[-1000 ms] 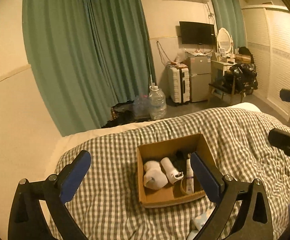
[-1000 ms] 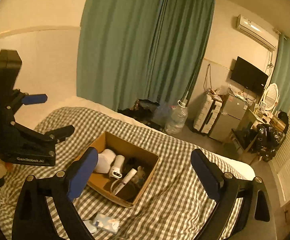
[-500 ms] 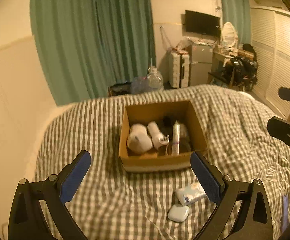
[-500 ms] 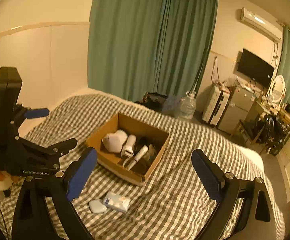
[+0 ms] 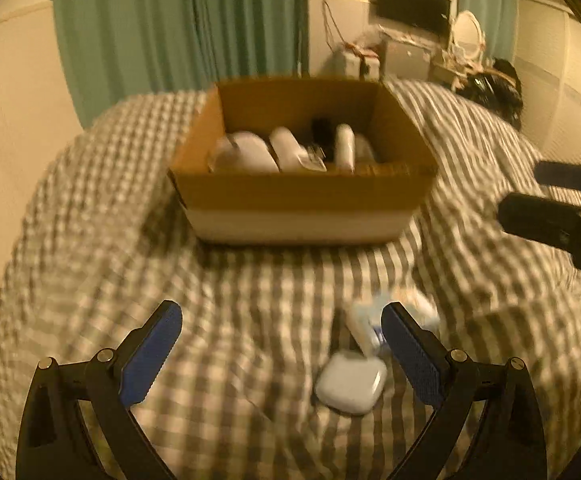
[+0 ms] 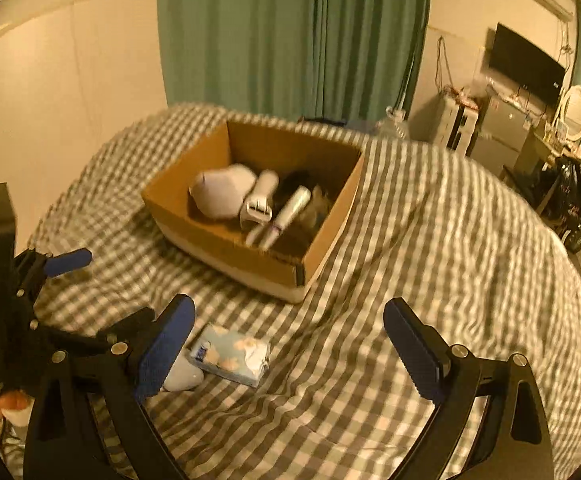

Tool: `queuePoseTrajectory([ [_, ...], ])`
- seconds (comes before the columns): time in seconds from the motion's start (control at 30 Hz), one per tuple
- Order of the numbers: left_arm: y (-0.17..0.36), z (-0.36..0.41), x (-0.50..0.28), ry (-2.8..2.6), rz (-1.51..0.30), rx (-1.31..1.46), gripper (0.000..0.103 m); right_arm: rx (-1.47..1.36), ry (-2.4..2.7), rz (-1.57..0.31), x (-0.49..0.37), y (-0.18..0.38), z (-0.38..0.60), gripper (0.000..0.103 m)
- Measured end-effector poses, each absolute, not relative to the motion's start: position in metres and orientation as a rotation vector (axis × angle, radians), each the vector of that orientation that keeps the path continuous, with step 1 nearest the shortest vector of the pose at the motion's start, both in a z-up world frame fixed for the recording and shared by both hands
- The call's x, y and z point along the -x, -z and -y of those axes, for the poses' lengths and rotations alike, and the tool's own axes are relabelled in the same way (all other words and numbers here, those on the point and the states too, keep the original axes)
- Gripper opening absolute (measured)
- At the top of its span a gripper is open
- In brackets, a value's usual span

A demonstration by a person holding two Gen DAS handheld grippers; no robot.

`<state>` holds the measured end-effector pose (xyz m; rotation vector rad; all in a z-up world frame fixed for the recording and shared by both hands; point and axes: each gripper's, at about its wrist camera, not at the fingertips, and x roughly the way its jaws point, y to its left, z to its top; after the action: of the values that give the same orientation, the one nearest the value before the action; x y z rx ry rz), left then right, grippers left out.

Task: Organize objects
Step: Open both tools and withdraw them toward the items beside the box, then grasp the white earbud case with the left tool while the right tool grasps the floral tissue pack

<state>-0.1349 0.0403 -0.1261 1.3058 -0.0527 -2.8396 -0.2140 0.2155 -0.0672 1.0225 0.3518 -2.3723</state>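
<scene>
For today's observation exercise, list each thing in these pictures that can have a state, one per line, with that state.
Box: open-topped, upright on the bed, holding several items.
Tissue pack: lying flat on the blanket, outside the box.
White case: lid shut, lying on the blanket beside the tissue pack.
Left claw: open, empty.
Right claw: open, empty.
Curtains: drawn shut.
TV: screen dark.

box [image 6: 226, 240] on bed [image 6: 430, 280], packet [image 6: 230, 354] before it

Checked bed [image 6: 430, 240], cardboard box [image 6: 226, 248], tissue pack [image 6: 230, 354], white case [image 5: 350, 380]
</scene>
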Motion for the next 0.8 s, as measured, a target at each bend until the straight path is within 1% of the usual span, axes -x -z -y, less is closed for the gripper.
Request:
queuePoseTrajectory([
  [0.1,0.152,-0.047,0.135,2.819,0.015,-1.476,0.1,-1.078,2.361,-0.374,0.219,0.092,-0.21,0.096],
  [0.17,0.168,-0.052,0.133,2.814,-0.007,-1.567,0.091,-1.123,2.374,-0.377,0.22,0.107,-0.21,0.096],
  [0.2,0.173,-0.056,0.132,2.815,0.001,-1.602,0.089,-1.147,2.386,-0.365,0.22,0.115,-0.211,0.096],
  [0.33,0.189,-0.068,0.135,2.837,0.031,-1.698,0.071,-1.226,2.404,-0.302,0.221,0.133,-0.219,0.096],
  [0.37,0.192,-0.07,0.136,2.841,0.033,-1.712,0.062,-1.231,2.417,-0.282,0.221,0.134,-0.222,0.096],
  [0.43,0.195,-0.072,0.138,2.849,0.041,-1.706,0.054,-1.234,2.442,-0.247,0.221,0.131,-0.226,0.096],
  [0.53,0.187,-0.061,0.136,2.852,-0.063,-1.68,0.05,-1.261,2.443,-0.248,0.22,0.132,-0.226,0.096],
  [0.57,0.183,-0.056,0.134,2.843,-0.096,-1.664,0.044,-1.265,2.444,-0.253,0.219,0.132,-0.224,0.096],
  [0.6,0.174,-0.05,0.13,2.851,-0.133,-1.626,0.029,-1.266,2.445,-0.257,0.217,0.133,-0.222,0.096],
  [0.63,0.167,-0.046,0.127,2.849,-0.129,-1.588,0.024,-1.263,2.446,-0.263,0.215,0.133,-0.22,0.096],
  [0.67,0.16,-0.042,0.124,2.847,-0.115,-1.544,0.021,-1.262,2.446,-0.269,0.213,0.133,-0.218,0.096],
  [0.73,0.149,-0.032,0.122,2.845,-0.073,-1.475,0.019,-1.264,2.441,-0.285,0.21,0.134,-0.213,0.096],
  [0.8,0.149,-0.021,0.122,2.819,-0.064,-1.458,0.019,-1.273,2.428,-0.318,0.209,0.137,-0.204,0.096],
])
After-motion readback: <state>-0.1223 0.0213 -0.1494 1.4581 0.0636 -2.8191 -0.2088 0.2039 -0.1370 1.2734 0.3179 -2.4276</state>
